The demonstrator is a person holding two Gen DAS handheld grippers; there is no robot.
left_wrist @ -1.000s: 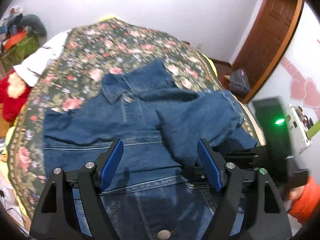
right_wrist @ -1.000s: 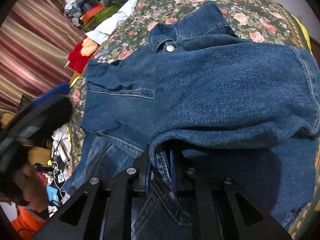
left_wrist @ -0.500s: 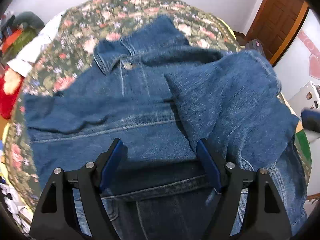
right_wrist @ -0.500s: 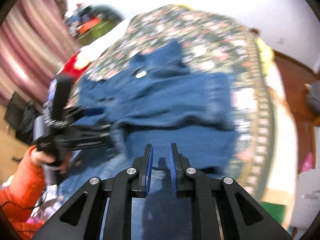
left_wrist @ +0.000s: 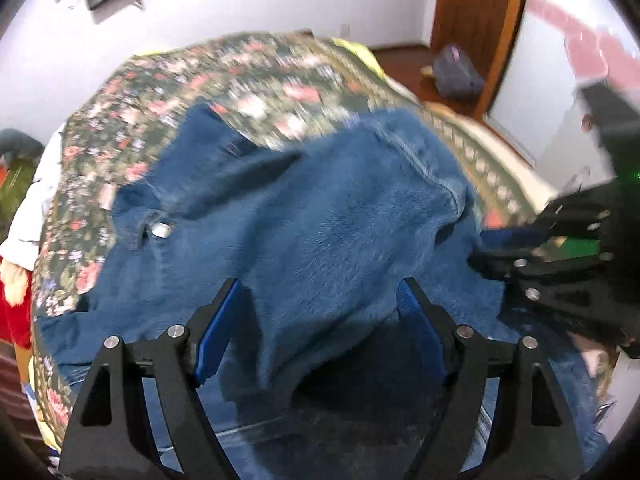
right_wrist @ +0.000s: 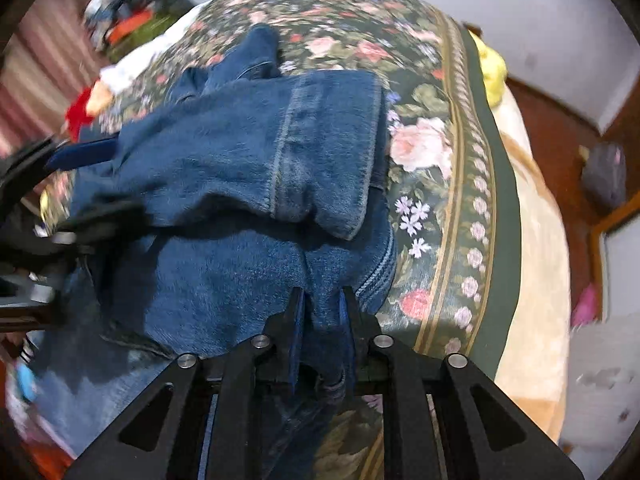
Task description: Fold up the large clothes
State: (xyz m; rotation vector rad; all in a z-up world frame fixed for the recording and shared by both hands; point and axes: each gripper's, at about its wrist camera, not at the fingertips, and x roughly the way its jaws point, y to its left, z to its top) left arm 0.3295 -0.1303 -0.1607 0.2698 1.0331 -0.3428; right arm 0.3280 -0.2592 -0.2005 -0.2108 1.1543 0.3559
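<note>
A blue denim jacket (left_wrist: 312,232) lies on a floral bedspread (left_wrist: 272,76), collar and metal button (left_wrist: 161,229) at the far left. One sleeve is folded across the body. My left gripper (left_wrist: 316,320) is open, its blue pads on either side of a fold of the sleeve. My right gripper (right_wrist: 322,312) is shut on a bunch of the jacket's denim (right_wrist: 240,184) near the bed's right edge. The sleeve cuff (right_wrist: 332,148) lies just ahead of it. The right gripper also shows in the left wrist view (left_wrist: 560,272) at the right.
The bedspread's green and gold border (right_wrist: 480,184) runs along the right edge, with wooden floor (right_wrist: 552,132) beyond. A dark bag (left_wrist: 456,72) sits by a wooden door (left_wrist: 476,12). Red and green items (right_wrist: 120,28) lie at the far left of the bed.
The right gripper was shut and empty half a second ago; now it is shut on the denim at the jacket's right side. The left gripper has risen and tilted, staying open over the sleeve.
</note>
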